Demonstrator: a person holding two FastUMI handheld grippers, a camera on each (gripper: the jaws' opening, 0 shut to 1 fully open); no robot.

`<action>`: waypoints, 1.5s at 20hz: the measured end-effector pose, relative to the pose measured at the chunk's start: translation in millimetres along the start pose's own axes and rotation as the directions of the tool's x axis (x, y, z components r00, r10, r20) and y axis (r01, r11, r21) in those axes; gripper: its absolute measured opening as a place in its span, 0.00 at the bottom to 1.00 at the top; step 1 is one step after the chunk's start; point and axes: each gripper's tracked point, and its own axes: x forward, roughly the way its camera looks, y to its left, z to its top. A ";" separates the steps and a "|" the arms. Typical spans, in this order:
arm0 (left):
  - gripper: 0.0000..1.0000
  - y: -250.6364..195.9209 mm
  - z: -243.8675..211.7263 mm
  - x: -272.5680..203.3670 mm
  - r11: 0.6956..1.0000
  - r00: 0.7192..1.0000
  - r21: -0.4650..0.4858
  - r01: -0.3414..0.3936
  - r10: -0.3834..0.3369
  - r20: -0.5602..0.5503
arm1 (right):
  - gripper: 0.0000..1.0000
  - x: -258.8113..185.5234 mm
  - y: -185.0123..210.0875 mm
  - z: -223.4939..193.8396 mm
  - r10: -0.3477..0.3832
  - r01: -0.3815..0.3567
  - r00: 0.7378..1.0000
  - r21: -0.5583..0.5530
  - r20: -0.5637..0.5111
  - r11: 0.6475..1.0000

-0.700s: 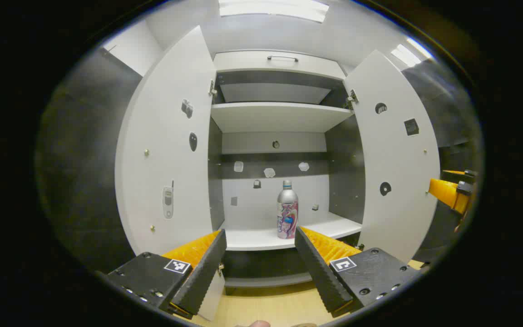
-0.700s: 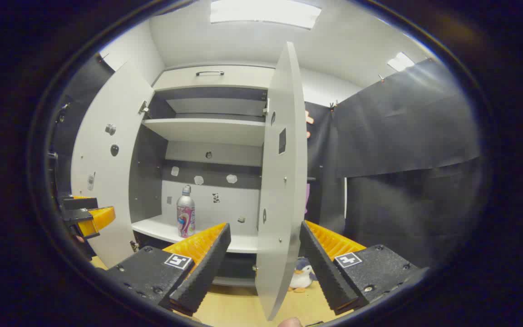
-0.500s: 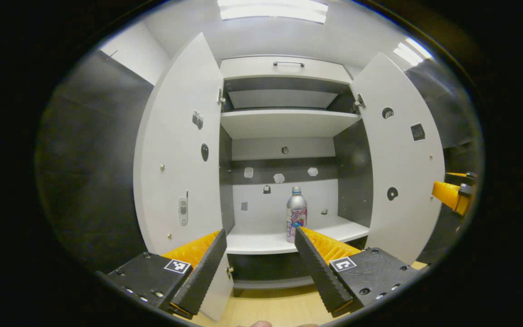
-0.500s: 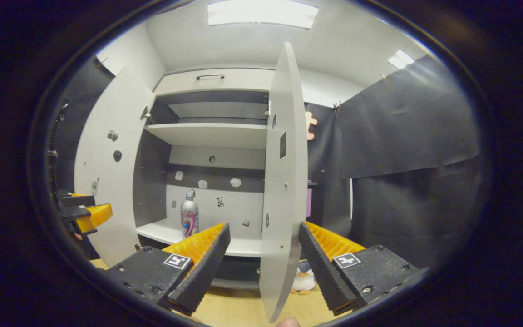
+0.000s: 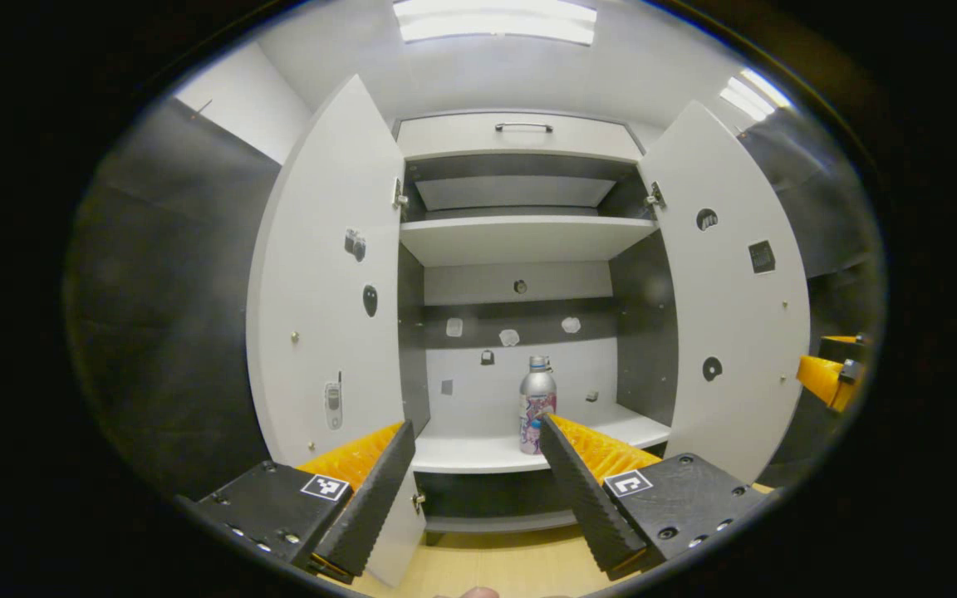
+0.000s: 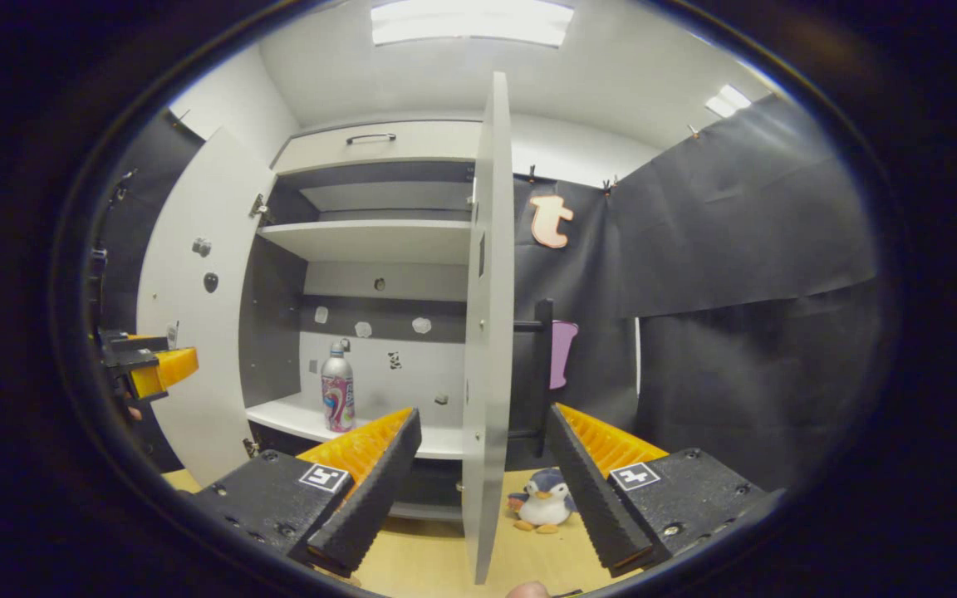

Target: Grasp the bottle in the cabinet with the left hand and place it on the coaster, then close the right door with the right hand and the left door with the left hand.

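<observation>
Standing upright on the lower shelf (image 5: 487, 453) of the cabinet (image 5: 520, 137), the bottle (image 5: 537, 405) sits right of the shelf's middle and near the front edge, apart from the back wall and both side walls. It reads as a metal bottle with a bare silvery shoulder, a short capped neck and a printed wrap around the lower body. Judgement: rigid and unlikely to crush, probably light to moderate in weight, and likely smooth and slippery on the bare metal. The wrapped, straight-sided lower body looks the safer place to take hold; the tapering shoulder would tend to squeeze out of a grip. Being tall and narrow, it could tip if nudged by one finger first.

The left gripper (image 5: 470, 482) is spread wide with nothing between its fingers, back from the cabinet, with the bottle seen just beside its right-hand finger. The right gripper (image 6: 478, 482) is likewise spread and empty, with the free edge of the right door (image 6: 487, 332) seen between its fingers; contact cannot be told.

Both doors stand open; the left door (image 5: 321, 291) carries small stickers. A toy penguin (image 6: 543, 508) lies on the wooden floor (image 6: 412, 565) beyond the right door.
</observation>
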 end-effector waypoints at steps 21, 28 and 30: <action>0.98 -35.2 -48.4 45.1 0.995 0.987 -0.020 0.094 -0.096 -0.132 | 0.99 -18.5 -16.7 -12.5 -0.074 0.074 0.995 -0.011 -0.060 0.997; 0.98 -46.3 -59.0 84.8 0.995 0.984 -0.025 0.099 -0.102 -0.146 | 0.99 -16.2 -27.4 -11.8 -0.120 0.119 0.991 -0.015 -0.054 0.993; 0.98 -51.3 -59.4 100.1 0.994 0.984 -0.027 0.104 -0.107 -0.143 | 0.99 -16.6 -35.7 -10.5 -0.147 0.146 0.988 -0.017 -0.049 0.989</action>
